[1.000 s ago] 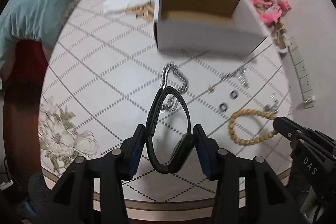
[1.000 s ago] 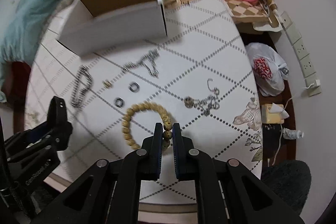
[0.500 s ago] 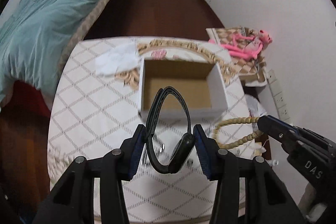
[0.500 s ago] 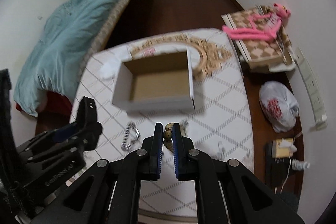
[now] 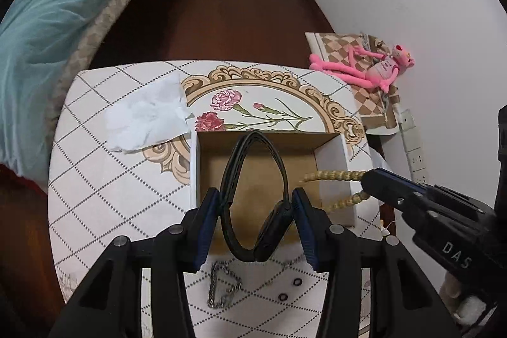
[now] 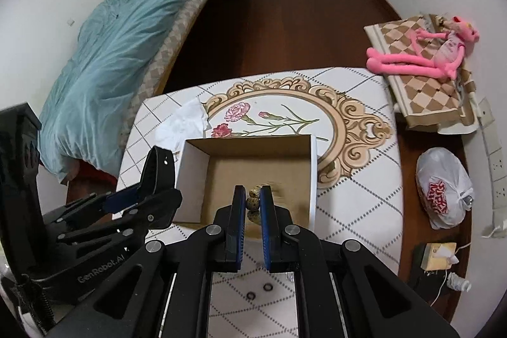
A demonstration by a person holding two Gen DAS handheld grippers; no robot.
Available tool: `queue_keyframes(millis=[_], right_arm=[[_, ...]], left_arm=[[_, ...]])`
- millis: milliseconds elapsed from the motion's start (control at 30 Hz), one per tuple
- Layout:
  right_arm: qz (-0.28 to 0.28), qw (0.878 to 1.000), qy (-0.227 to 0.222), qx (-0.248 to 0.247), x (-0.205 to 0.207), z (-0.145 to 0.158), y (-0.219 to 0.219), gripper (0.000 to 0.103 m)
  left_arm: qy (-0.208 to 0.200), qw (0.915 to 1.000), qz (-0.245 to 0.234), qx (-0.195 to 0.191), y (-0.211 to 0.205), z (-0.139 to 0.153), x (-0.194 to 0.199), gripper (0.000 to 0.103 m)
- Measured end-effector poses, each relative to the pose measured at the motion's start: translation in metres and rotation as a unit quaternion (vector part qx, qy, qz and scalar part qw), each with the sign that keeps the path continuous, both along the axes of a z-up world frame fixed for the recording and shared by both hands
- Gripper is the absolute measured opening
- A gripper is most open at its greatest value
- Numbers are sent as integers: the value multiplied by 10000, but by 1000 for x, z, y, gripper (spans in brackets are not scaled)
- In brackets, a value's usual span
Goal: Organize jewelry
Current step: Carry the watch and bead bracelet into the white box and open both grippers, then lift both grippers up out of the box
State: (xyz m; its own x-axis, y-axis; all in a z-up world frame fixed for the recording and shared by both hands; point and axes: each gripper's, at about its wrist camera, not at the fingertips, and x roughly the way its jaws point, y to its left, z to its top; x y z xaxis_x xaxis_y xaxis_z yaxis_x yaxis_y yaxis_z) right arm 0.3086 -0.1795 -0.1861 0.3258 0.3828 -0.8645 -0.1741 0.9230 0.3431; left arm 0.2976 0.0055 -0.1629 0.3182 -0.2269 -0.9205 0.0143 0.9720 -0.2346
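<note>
My left gripper [image 5: 255,205] is shut on a black watch band [image 5: 253,195] and holds it above the open cardboard box [image 5: 329,154]. My right gripper [image 6: 253,198] is shut on a tan bead bracelet [image 6: 255,200], also above the box [image 6: 190,176]. In the left wrist view the bead bracelet [image 5: 332,176] hangs from the right gripper [image 5: 367,179] over the box's right wall. A silver chain [image 5: 221,287] and two small dark rings [image 5: 290,289] lie on the table in front of the box. The rings also show in the right wrist view [image 6: 259,290].
The table [image 5: 104,179] has a white diamond-pattern cloth with a flower medallion [image 5: 253,110] behind the box. A crumpled white tissue [image 5: 149,116] lies at the back left. A bed with a teal blanket [image 6: 104,59] stands left; a pink plush toy [image 6: 421,53] and a plastic bag [image 6: 443,189] sit right.
Both grippers have lifted from the table and moved forward over the box, carrying the watch band and the bead bracelet. The box now sits directly below them.
</note>
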Motion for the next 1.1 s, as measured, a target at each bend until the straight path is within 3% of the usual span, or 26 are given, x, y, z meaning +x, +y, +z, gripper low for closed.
queue_keyframes(millis=[133,233,300,500,567,733,800,1100], right_arm=[[51,9999,149,21,19,-13,5,9],[112,9994,307,84,31,-19,8,9],[175,9990,400,140,37,-22,10,10],[121,9977,672,-9,45,-31,3,13],[65,9978,652,-117,44,-31,-1,25],[-60,9965,478,-689,34,-33,-6,76],[-100,9954,425,-849,28,-36,-5,87],[-362,9865,218,-1580,-4,-53,0,95]], left_arm=[[203,9996,15,-209,2,-9,14,50],[257,9996,106,-78,5,-12,21,54],[233,9995,189,42,8,-11,24,87],[193,9986,360,336,19,-10,27,100],[144,9976,445,513,22,-10,25,100],[-162,9934,645,940,27,-9,11,100],[-288,9903,730,1147,27,-11,3,101],[-522,9835,821,1527,27,-13,-19,102]])
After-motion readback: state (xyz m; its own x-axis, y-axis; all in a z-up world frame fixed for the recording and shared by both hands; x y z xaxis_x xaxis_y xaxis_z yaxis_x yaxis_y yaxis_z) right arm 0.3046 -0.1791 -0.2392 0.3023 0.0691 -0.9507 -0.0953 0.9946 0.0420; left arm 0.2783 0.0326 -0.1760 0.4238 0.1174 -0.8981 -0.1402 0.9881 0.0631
